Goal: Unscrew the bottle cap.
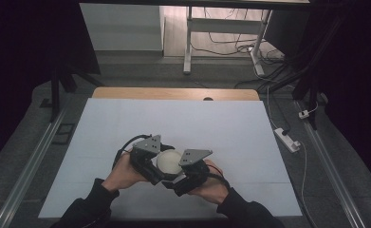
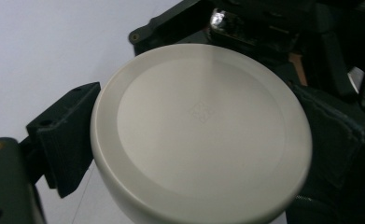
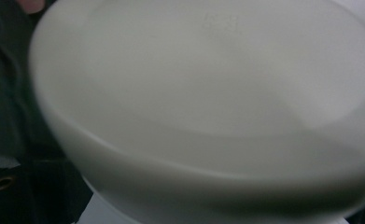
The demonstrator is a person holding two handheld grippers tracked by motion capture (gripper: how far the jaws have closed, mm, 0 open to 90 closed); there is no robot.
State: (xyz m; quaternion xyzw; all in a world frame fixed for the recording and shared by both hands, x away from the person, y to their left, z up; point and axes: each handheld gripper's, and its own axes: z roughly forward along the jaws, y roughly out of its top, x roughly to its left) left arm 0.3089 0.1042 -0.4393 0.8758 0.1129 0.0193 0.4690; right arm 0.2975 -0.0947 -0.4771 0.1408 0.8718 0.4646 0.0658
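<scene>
High view: above the white counter (image 1: 173, 123), left tongs (image 1: 160, 172) and right tongs (image 1: 170, 183) flank a round off-white lid (image 1: 169, 160).

Left gripper view: its jaws clamp the lid (image 2: 201, 135).

Right gripper view: lid (image 3: 208, 107) blurred, grip unclear; any goal looks unfinished.

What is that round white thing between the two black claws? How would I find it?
Start at the big white sheet covering the table, then look near its front edge, where the person's two hands meet. The left claw and right claw close in from either side of a smooth, cream-white round lid or dish. It is the one pale, round thing among dark, angular parts, with a shallow raised ring and a faint stamped mark on its flat face.
</scene>
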